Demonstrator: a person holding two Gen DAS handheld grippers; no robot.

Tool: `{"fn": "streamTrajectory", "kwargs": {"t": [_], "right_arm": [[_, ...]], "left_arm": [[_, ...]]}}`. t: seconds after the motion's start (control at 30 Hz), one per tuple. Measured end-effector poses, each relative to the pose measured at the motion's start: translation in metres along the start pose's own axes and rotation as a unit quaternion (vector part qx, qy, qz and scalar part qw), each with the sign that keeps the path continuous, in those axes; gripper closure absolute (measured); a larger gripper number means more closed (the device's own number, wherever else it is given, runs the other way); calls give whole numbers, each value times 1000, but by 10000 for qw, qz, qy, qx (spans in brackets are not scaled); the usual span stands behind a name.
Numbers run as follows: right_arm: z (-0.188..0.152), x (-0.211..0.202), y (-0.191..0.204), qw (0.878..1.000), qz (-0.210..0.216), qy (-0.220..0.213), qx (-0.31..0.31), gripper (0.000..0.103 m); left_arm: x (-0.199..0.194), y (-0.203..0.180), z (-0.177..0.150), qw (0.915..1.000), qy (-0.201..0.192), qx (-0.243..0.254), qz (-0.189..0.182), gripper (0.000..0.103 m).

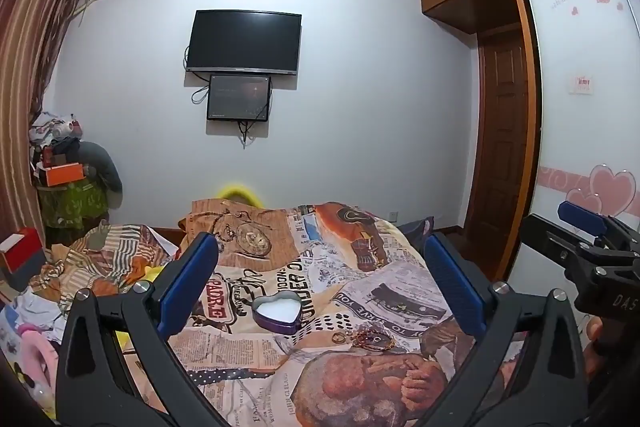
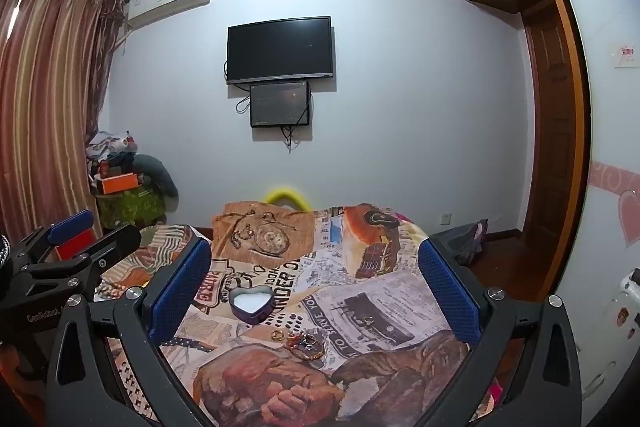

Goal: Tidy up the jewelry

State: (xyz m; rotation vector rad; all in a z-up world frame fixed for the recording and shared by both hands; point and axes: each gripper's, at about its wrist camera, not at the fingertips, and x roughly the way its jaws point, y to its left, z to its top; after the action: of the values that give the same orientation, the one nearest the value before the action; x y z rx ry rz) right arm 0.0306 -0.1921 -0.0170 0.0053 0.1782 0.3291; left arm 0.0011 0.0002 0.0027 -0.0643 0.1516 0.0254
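While both grippers hover above the bed, neither holds anything — left gripper and right gripper each stand with jaws spread wide, blue pads apart. Heart tin sits open on the printed cover, white inside. Just beside it, nearer the cameras: a gold ring, then a tangle of bracelets. Another small ring lies apart, to the right. TV hangs on the far wall.
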Motion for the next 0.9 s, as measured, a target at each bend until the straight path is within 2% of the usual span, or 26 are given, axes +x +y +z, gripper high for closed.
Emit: {"fn": "streamTrajectory", "kwargs": {"t": [0.9], "right_arm": [[-8, 9, -2, 9999, 50, 124, 13, 0]], "left_arm": [[4, 1, -4, 9999, 101, -9, -2, 0]]}}
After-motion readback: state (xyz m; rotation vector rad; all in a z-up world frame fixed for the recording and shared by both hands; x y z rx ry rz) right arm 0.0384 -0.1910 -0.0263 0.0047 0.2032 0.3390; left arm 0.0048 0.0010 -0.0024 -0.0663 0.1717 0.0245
